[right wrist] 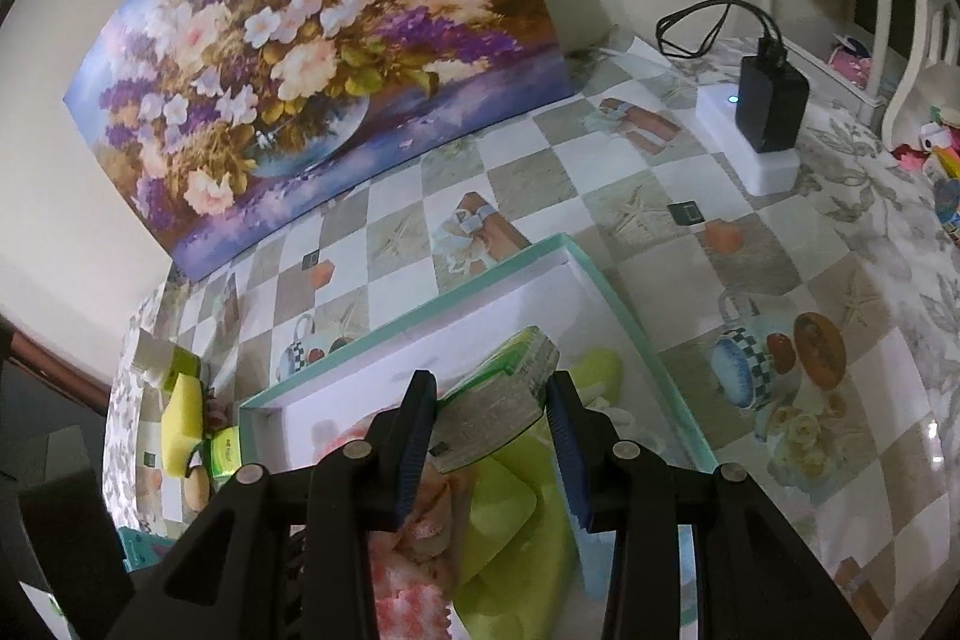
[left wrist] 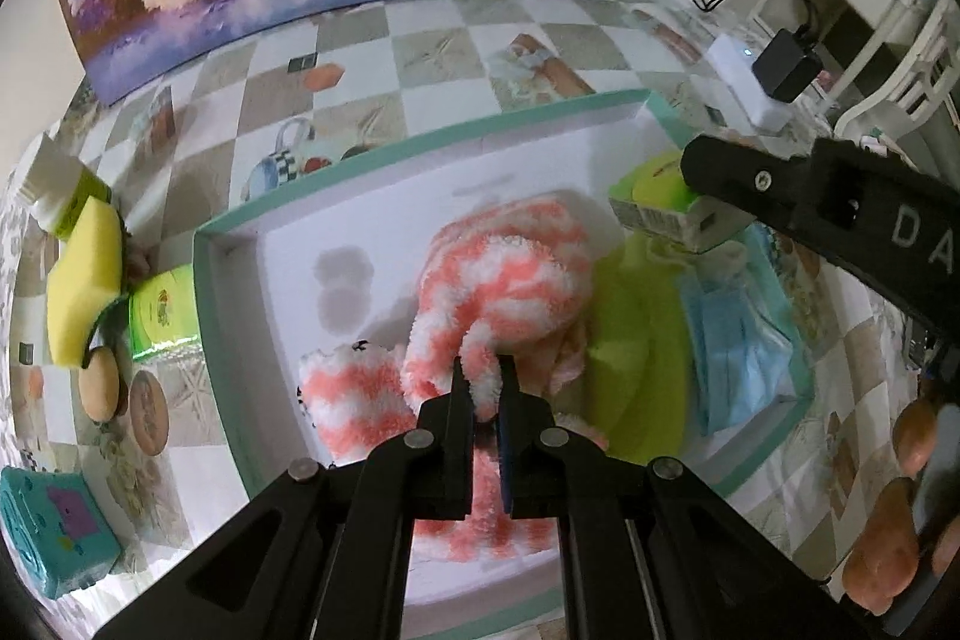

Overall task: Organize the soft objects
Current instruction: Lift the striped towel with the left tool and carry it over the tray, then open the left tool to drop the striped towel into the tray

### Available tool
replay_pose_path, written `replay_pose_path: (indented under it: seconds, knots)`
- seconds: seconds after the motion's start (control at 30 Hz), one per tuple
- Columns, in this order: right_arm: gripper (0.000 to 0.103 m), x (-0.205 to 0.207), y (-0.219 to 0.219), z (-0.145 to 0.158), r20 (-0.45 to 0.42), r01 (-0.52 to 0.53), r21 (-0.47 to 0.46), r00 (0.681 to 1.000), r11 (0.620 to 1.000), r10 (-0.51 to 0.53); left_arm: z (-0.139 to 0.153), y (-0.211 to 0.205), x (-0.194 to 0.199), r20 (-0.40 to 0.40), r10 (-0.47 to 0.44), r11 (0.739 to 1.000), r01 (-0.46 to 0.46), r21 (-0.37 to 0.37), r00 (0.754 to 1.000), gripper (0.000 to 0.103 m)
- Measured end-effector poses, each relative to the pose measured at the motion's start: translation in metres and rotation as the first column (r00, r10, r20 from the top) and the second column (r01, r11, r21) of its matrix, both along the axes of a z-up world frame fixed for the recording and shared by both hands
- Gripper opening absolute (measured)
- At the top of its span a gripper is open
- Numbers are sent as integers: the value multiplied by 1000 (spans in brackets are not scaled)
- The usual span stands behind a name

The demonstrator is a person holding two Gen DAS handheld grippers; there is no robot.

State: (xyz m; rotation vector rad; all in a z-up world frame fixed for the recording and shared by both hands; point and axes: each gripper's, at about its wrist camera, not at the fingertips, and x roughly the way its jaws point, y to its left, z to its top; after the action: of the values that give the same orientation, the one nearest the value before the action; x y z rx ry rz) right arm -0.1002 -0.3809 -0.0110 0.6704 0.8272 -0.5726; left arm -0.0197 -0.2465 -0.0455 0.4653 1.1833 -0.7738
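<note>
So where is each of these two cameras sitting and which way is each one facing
Left wrist: sits on the left gripper, looking down along its fingers into the teal-rimmed box; its jaws pinch the pink-and-white fuzzy sock. The right gripper and the person's right hand show at the right.

Right wrist: sits on the right gripper, looking forward over the box toward the flower painting; its jaws clamp a green tissue pack.

Shared: box, tissue pack, sock, yellow sponge, charger.
</note>
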Motion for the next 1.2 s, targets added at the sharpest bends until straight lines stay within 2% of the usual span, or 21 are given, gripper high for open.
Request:
replay_pose_path:
  seconds: [0.27,0.43,0.6,0.8,0.87,0.93,1.0,1.2]
  knots:
    - [43,-2,-6,-25,-82,32,103,996,994,-23,-1,3,8,-50,36,999,-35,12,998,7]
    - [43,-3,-7,-26,-124,31,133,992,991,-14,0,3,7,-58,34,999,-33,22,998,12]
    - [44,-4,-5,-21,-220,29,95,975,995,-8,3,4,8,-66,41,999,-39,31,997,16]
    - [45,-6,-5,-22,-283,19,82,959,996,5,6,6,9,-79,48,999,-45,29,996,22]
    - [46,-6,-5,-21,-290,18,80,957,997,6,9,6,9,-76,49,999,-47,26,996,24]
    - [47,-6,-4,-17,-292,15,67,956,998,5,13,7,9,-76,54,998,-53,20,996,32]
    - [48,-7,-3,-9,-292,12,44,956,999,1,18,8,10,-72,62,998,-61,15,995,44]
    - [49,-7,3,21,-248,-1,-8,969,1000,-1,32,13,15,-58,74,997,-75,-7,996,50]
